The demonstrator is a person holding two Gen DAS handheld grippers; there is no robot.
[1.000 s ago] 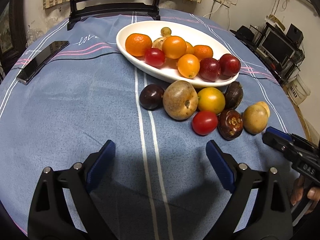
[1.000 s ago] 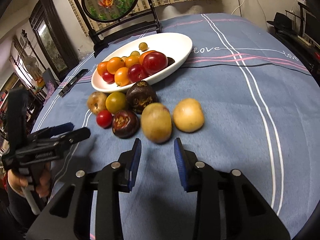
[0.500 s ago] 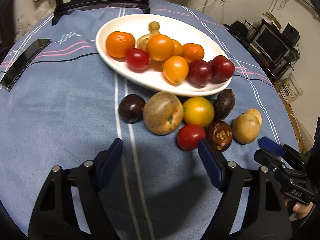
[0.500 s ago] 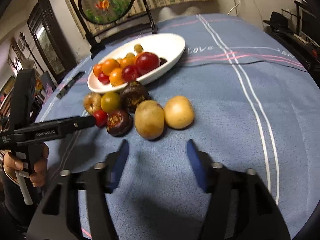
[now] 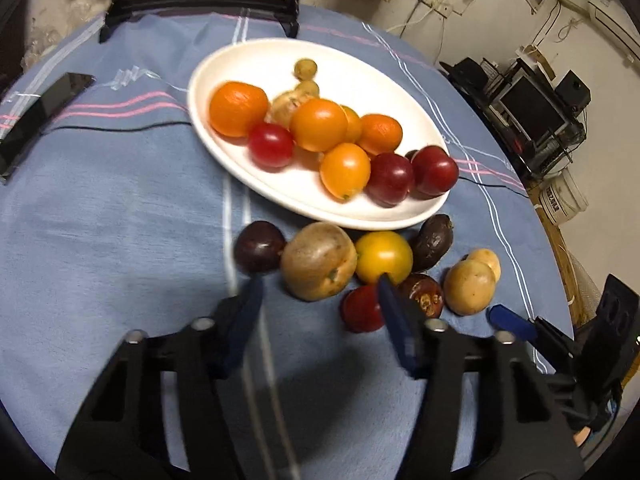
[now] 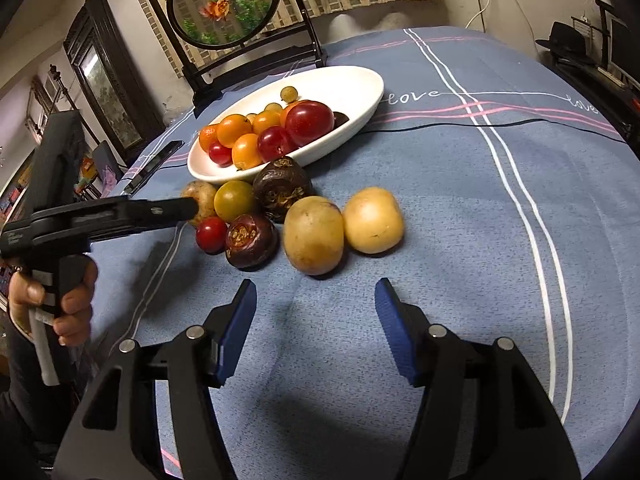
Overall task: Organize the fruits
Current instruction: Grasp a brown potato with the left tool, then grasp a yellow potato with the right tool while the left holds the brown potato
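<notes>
A white oval plate [image 5: 360,68] holds oranges, red plums and small tan fruits. Loose fruits lie on the blue cloth in front of it: a dark purple one [image 5: 259,246], a big brown one [image 5: 318,260], a yellow tomato [image 5: 383,256], a red tomato [image 5: 360,310] and a dark brown one [image 5: 422,296]. My left gripper [image 5: 320,300] is just short of the brown fruit. Its jaws are closing and nothing is pressed between them. The right finger hides part of the red tomato. My right gripper [image 6: 316,300] stands open just short of a tan fruit [image 6: 314,234], with a yellower one [image 6: 372,220] beside it.
A black phone [image 5: 40,112] lies on the cloth at the far left. A black stand with a round picture [image 6: 224,4] rises behind the plate [image 6: 348,88]. A person's hand [image 6: 60,292] holds the left gripper [image 6: 186,208]. The table's edge curves along the right.
My left gripper has moved forward up to the loose fruits and its jaws have narrowed. My right gripper has opened from a narrow gap to a wide one without moving.
</notes>
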